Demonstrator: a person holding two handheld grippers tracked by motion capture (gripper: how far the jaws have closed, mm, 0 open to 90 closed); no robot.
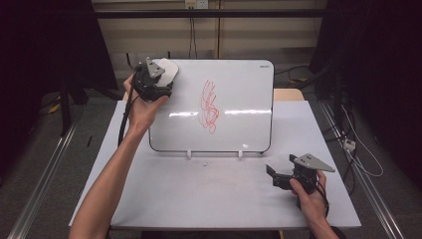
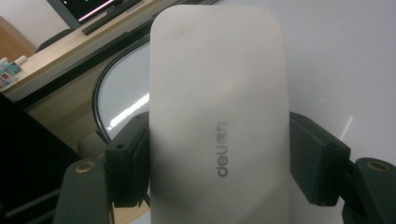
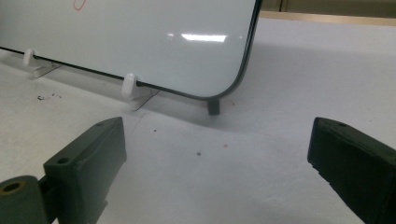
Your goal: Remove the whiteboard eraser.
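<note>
L hand-held gripper [image 1: 158, 79] clamps eraser [image 2: 219, 116], prob at whiteboard [image 1: 239, 114] corner

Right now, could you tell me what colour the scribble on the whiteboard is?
Red scribble on the white whiteboard, clearest in the high view.

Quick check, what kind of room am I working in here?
Probably a lab recording bay: black curtains flank the table, metal rails run along the floor, and cables trail beside it.

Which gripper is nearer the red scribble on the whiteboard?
Left. The left gripper, shut on an eraser, is at the whiteboard's upper left corner, beside the scribble. The right gripper sits open on the table, below the board's right end.
</note>
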